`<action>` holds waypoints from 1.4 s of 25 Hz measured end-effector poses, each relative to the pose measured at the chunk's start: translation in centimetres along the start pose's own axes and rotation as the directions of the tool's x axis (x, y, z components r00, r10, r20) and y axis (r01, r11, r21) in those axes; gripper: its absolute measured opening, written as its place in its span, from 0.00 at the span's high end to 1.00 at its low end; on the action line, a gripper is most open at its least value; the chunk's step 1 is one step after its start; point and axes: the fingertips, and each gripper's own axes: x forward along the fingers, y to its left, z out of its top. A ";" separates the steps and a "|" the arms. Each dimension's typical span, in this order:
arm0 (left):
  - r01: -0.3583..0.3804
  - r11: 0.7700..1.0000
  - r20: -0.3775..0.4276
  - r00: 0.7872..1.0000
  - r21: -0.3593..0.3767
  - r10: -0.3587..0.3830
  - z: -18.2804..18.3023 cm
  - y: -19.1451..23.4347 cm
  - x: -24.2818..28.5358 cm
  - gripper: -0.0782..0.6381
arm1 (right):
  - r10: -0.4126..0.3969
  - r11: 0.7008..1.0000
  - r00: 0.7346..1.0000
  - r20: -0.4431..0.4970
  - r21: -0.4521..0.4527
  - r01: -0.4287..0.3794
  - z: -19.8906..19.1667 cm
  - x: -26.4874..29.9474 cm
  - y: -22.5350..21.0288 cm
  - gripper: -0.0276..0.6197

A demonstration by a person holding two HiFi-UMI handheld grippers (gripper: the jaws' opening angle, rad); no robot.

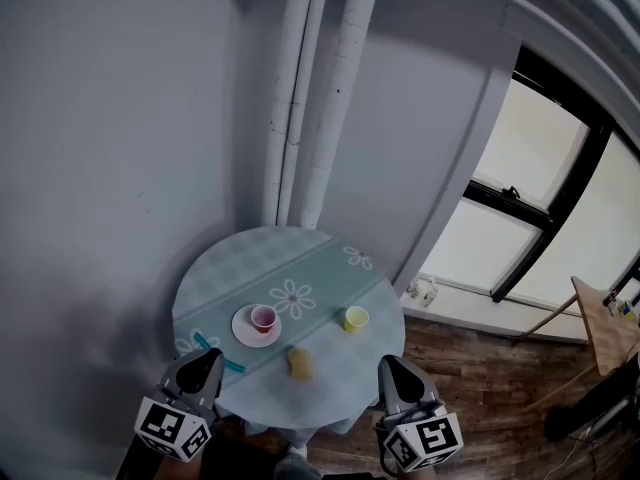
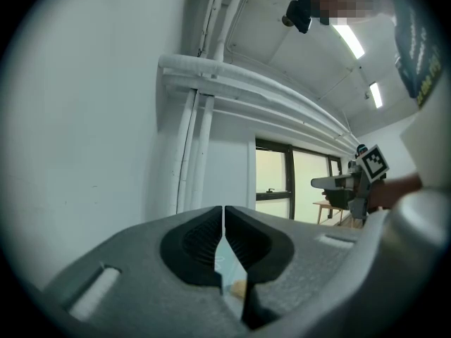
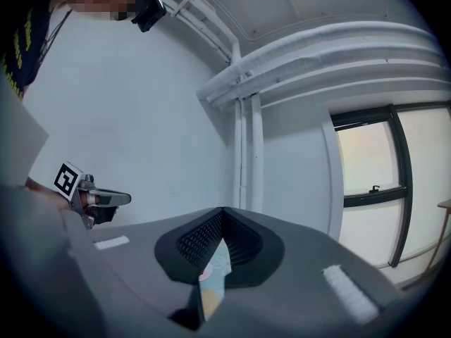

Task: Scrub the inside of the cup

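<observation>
Both grippers hover at the near edge of the round table (image 1: pixel 240 258), closest to the viewer. Left gripper (image 1: pixel 211 358) and right gripper (image 1: pixel 391 365) both point level, jaws pressed together, nothing held. Pink cup (image 1: pixel 263 317) stands upright on a white saucer (image 1: pixel 245 334) mid-table. Yellow cup (image 1: pixel 356 319) stands well apart to its right. Which one is the task's cup can't be told; the pink one looks likelier. Yellow sponge (image 1: pixel 299 363) lies near the front edge, between the two grippers. Teal stick-like tool (image 1: pixel 218 355), maybe a brush, lies just beside the left gripper's tip.

Step in hand, as a judgement: approach, nothing picked up yet. To do it well, open the jaws before reaching. One gripper should take the scrubbing thing, probably the sponge, by its end so enough sticks out to go into the cup. The other should pinch the cup wall near the rim to steady it. The cup looks light, so it could tip or skid off the saucer if pushed sideways; press gently, straight down.
</observation>
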 end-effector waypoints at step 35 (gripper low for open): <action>-0.221 0.974 -0.073 0.973 -0.049 0.217 -3.4 5.3 12.6 0.85 | 0.266 0.964 0.963 -0.042 0.018 -0.265 -2.3 18.3 -6.8 0.95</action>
